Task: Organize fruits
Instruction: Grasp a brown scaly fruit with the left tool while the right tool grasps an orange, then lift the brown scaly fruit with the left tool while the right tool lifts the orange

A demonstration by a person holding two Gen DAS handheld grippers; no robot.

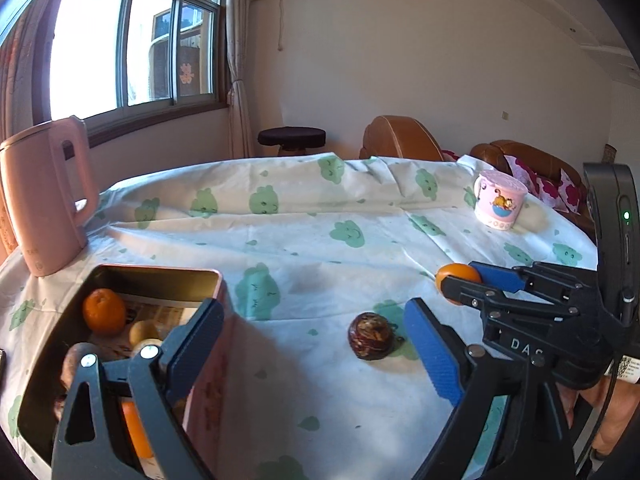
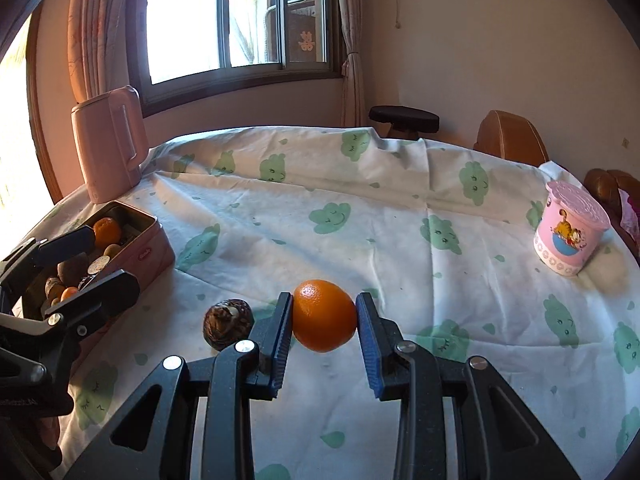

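An orange (image 2: pixel 324 314) sits low over the cloth-covered table (image 2: pixel 360 208), and my right gripper (image 2: pixel 324 320) is shut on it, a pad pressing each side. The same orange (image 1: pixel 452 274) shows at the right of the left wrist view, in the right gripper (image 1: pixel 460 276). A dark brown wrinkled fruit (image 1: pixel 370 336) lies on the cloth just left of it (image 2: pixel 228 322). My left gripper (image 1: pixel 316 348) is open and holds nothing; its left finger hangs over the pink tin (image 1: pixel 160 272), which holds a mandarin (image 1: pixel 104 310) and several other fruits. In the right wrist view the left gripper (image 2: pixel 86 268) stands above the tin (image 2: pixel 148 252).
A pink kettle (image 1: pixel 44 200) stands behind the tin at the table's left edge. A pink lidded cartoon cup (image 2: pixel 568 232) stands at the far right. Brown chairs (image 1: pixel 396 136) and a dark stool (image 1: pixel 292 138) are beyond the table.
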